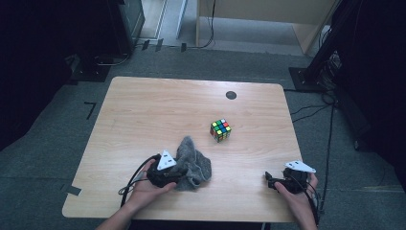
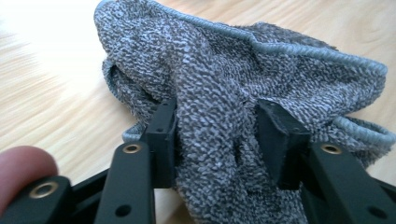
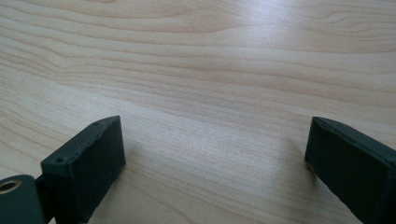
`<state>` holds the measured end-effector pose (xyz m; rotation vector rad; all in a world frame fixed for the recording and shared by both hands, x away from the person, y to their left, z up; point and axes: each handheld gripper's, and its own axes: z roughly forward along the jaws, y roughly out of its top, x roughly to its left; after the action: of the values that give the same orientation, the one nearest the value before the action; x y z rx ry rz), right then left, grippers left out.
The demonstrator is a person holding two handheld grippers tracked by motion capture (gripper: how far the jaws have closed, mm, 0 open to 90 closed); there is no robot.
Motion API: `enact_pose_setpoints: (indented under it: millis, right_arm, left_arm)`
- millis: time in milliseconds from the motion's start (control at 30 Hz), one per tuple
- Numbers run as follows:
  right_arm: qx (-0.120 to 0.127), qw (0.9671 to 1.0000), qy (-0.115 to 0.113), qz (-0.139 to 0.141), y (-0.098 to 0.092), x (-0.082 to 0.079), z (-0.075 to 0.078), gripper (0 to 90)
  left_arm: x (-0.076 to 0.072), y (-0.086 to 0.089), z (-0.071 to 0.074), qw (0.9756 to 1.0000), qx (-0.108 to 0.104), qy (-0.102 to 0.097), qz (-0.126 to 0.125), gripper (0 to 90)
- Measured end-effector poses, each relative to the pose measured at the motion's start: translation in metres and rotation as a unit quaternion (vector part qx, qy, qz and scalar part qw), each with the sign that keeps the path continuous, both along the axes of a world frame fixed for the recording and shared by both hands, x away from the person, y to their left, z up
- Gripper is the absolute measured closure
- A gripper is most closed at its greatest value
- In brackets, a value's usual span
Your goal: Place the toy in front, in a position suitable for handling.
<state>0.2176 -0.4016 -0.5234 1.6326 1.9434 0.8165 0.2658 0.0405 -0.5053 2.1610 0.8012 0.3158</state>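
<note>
At about seven o'clock on the table [image 1: 143, 105] we hold the left gripper [image 1: 178, 173], its grey plate on top and its cable trailing back toward the near edge. Its jaws are clamped on the cloth [image 1: 194, 160]: in the left gripper view the cloth [image 2: 233, 93] bulges up between the two black pads, which press into a thick fold of it from either side, and a fingertip shows at the lower left corner. The cloth is grey, nubbly, with a paler hemmed edge, and it lies bunched in a heap at about six o'clock on the table, just right of the left gripper and touching it. Past the cloth, toward one o'clock from it and near the table's middle, stands a cube [image 1: 220, 130] with coloured squares, apart from the cloth and from both grippers. Farther back, at about twelve o'clock on the table, sits a small dark round disc [image 1: 231, 95]. At about five o'clock, near the front right corner, we hold the right gripper [image 1: 268, 178] low over the wood, well apart from the cloth and the cube. In the right gripper view its jaws stand wide apart with bare table [image 3: 210, 84] between them, gripping nothing.
</note>
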Motion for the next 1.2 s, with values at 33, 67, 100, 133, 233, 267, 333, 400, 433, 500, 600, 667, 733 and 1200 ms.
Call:
enact_pose_setpoints:
  millis: [33,67,100,133,233,267,333,400,433,500,600,667,733,1200]
  right_arm:
    - [-0.002,1.0000,-0.001,0.001,0.001,0.000,0.000,5.0]
    - [-0.005,1.0000,-0.005,0.003,0.002,-0.001,0.000,5.1]
    - [-0.006,1.0000,-0.005,0.006,0.003,-0.001,0.001,5.1]
    - [-0.007,0.9999,-0.008,0.008,0.004,-0.001,0.001,5.1]
    - [0.001,0.9998,-0.013,0.014,0.007,-0.002,0.003,5.1]
    - [0.005,0.9998,-0.015,0.016,0.008,-0.002,0.004,5.1]
    - [0.013,0.9995,-0.019,0.019,0.011,-0.001,0.007,5.1]
    - [0.021,0.9992,-0.024,0.023,0.016,0.000,0.012,5.1]
    - [0.023,0.9989,-0.029,0.030,0.020,0.000,0.014,5.1]
    - [0.025,0.9980,-0.037,0.045,0.029,0.003,0.019,4.8]
    - [0.027,0.9965,-0.045,0.065,0.043,0.008,0.027,4.3]
    - [0.027,0.9954,-0.051,0.077,0.052,0.012,0.031,4.3]
    - [0.029,0.9944,-0.055,0.085,0.061,0.016,0.034,4.2]
    - [0.034,0.9904,-0.074,0.112,0.108,0.052,0.048,4.2]
  left_arm:
    - [0.001,0.008,0.000,1.0000,-0.003,0.001,0.008,55.1]
    - [0.001,0.014,0.001,0.9998,-0.010,0.000,0.015,56.5]
    - [0.001,0.020,0.002,0.9997,-0.015,-0.002,0.022,57.3]
    - [0.000,0.025,0.004,0.9995,-0.020,-0.005,0.024,56.8]
    - [-0.002,0.035,0.009,0.9987,-0.041,-0.012,0.028,41.6]
    - [-0.002,0.035,0.010,0.9983,-0.047,-0.012,0.031,34.3]
    - [-0.001,0.034,0.012,0.9978,-0.054,-0.011,0.037,22.1]
    - [0.001,0.025,0.010,0.9986,-0.043,-0.002,0.032,14.4]
    - [0.002,0.020,0.007,0.9991,-0.028,-0.002,0.032,12.4]
    - [0.004,0.011,0.002,0.9993,-0.006,0.005,0.037,11.7]
    - [0.007,0.007,-0.002,0.9990,0.010,0.014,0.042,11.7]
    - [0.007,0.006,-0.006,0.9988,0.022,0.017,0.041,13.5]
    - [0.007,0.007,-0.008,0.9988,0.021,0.021,0.040,15.6]
    - [0.007,0.010,-0.011,0.9989,0.009,0.020,0.041,20.1]
